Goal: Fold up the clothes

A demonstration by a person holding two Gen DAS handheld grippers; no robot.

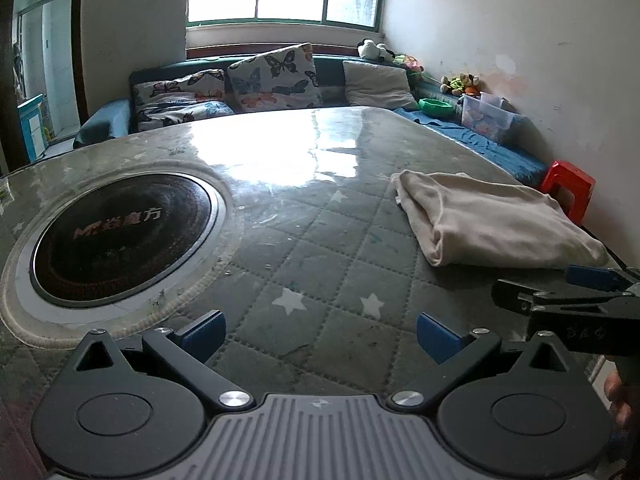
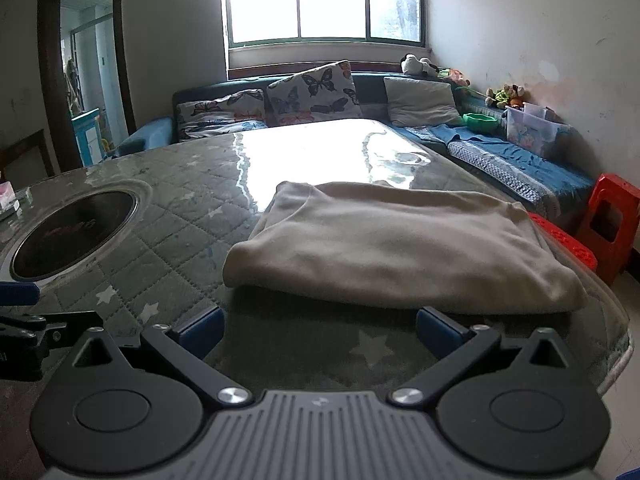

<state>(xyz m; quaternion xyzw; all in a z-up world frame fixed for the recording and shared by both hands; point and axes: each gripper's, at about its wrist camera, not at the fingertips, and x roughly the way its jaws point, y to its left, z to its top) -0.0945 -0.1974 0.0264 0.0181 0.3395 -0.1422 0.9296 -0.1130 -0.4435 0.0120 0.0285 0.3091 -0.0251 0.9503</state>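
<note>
Right wrist view shows your right gripper (image 2: 318,330) spread wide and empty, just short of the folded beige garment (image 2: 384,240) lying flat on the quilted table (image 2: 180,216). Left of the garment, your left gripper (image 1: 318,334) is also spread wide and empty, beside the round cooktop (image 1: 120,236).

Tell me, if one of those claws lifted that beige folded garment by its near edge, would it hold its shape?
Probably not. The beige garment lies in soft rounded folds, so it looks floppy and would likely droop and unfold. It seems light for its bulk. The table cover shines glossy, so a push may slide it rather than bunch it. Both grippers, left and right, are open.
</note>
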